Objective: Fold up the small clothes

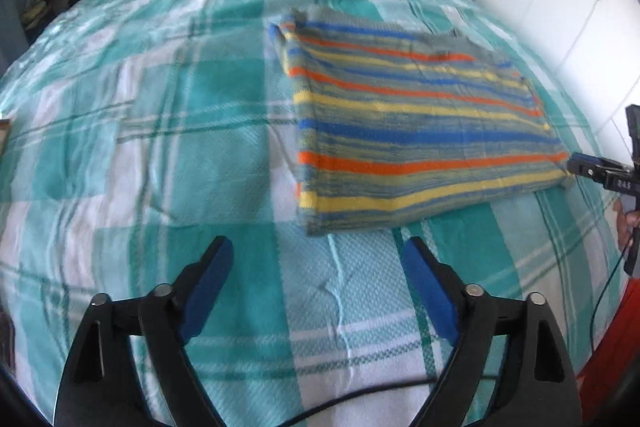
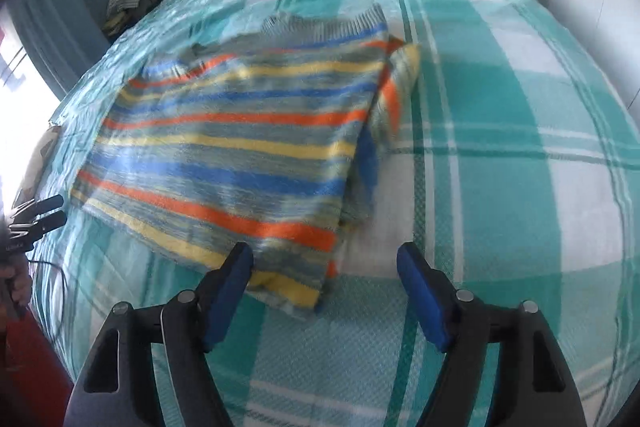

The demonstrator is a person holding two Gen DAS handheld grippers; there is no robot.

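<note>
A bed under a teal-and-white checked blanket [image 1: 180, 107] fills both views. Left wrist view: the left gripper [image 1: 316, 259] stands wide open and empty, the striped garment [image 1: 420, 131] lying folded ahead and to its right. Right wrist view: the right gripper [image 2: 326, 265] is also spread, gripping nothing, the garment's near corner just ahead of its left finger, probably set flat for another fold.

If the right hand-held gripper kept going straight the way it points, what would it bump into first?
Probably the near corner of the striped folded garment, which lies just beyond the open right hand-held gripper; otherwise, the checked bedspread beside it. Depth is hard to judge.
</note>
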